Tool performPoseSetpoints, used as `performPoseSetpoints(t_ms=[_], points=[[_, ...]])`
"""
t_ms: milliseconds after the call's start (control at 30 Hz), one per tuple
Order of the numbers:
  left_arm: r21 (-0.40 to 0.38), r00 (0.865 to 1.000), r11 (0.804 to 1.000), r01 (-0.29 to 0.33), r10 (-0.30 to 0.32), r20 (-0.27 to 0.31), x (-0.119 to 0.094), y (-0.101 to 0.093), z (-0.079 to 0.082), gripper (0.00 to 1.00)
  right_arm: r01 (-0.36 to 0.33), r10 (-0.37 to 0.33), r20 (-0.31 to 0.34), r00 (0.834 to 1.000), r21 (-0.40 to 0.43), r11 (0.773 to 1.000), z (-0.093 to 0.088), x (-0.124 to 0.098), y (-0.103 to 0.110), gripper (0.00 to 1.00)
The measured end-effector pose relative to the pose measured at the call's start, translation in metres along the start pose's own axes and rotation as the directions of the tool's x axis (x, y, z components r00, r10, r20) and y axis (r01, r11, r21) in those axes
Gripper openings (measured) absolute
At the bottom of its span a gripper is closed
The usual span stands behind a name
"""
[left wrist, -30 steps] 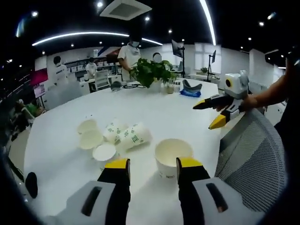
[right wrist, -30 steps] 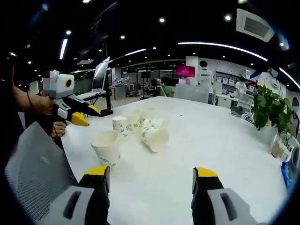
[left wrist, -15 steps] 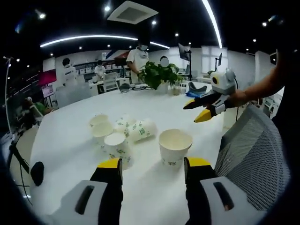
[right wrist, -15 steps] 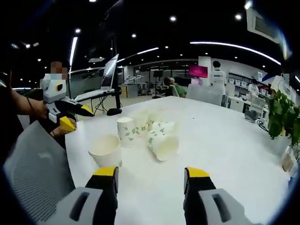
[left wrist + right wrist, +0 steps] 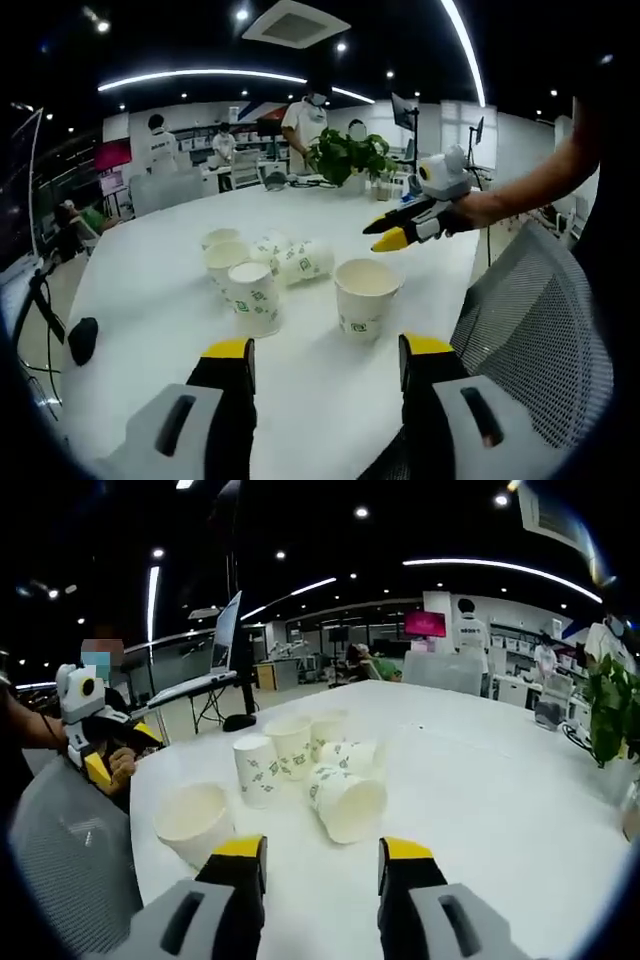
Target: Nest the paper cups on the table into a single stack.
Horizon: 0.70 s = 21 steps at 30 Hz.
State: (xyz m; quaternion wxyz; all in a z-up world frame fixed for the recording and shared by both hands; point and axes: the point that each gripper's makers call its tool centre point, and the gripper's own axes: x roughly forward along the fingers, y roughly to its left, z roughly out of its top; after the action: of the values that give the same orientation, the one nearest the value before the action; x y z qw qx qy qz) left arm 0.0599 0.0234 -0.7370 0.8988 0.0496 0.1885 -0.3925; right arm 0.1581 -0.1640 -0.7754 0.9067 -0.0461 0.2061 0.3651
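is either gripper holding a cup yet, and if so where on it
Nothing is held. The left gripper and right gripper both have open jaws with only table between them; the paper cups all sit untouched on the white table.

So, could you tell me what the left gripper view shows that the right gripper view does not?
Left gripper view: the right gripper, jaws open, and a dark object lying on the white table. Right gripper view: the left gripper and a monitor on a stand. Both: that table, the cluster of paper cups with the wide cup set apart, and the mesh chair.
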Motion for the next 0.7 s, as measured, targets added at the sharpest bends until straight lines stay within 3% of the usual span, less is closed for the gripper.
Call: performPoseSetpoints(t_ms=[233,400,467,700], points=[[-0.010,0.999,0.999,-0.034,0.035,0.029,0.000,0.005,0.001,0.62,-0.018,0.018,0.013,1.000,0.003,1.000,0.007,0.017,-0.002,0.34],[0.009,0.998,0.998,-0.069,0.068,0.010,0.000,0.014,-0.007,0.63,-0.028,0.027,0.009,1.000,0.023,0.999,0.009,0.030,-0.006,0.28],[-0.006,0.995,0.996,-0.084,0.084,0.047,-0.003,0.018,-0.001,0.64,-0.036,0.036,0.014,0.999,0.038,0.999,0.011,0.036,-0.008,0.25],[0.001,0.995,0.996,-0.084,0.084,0.046,-0.002,0.018,-0.003,0.68,-0.046,0.044,0.015,0.999,0.114,0.992,0.011,0.051,-0.015,0.23]])
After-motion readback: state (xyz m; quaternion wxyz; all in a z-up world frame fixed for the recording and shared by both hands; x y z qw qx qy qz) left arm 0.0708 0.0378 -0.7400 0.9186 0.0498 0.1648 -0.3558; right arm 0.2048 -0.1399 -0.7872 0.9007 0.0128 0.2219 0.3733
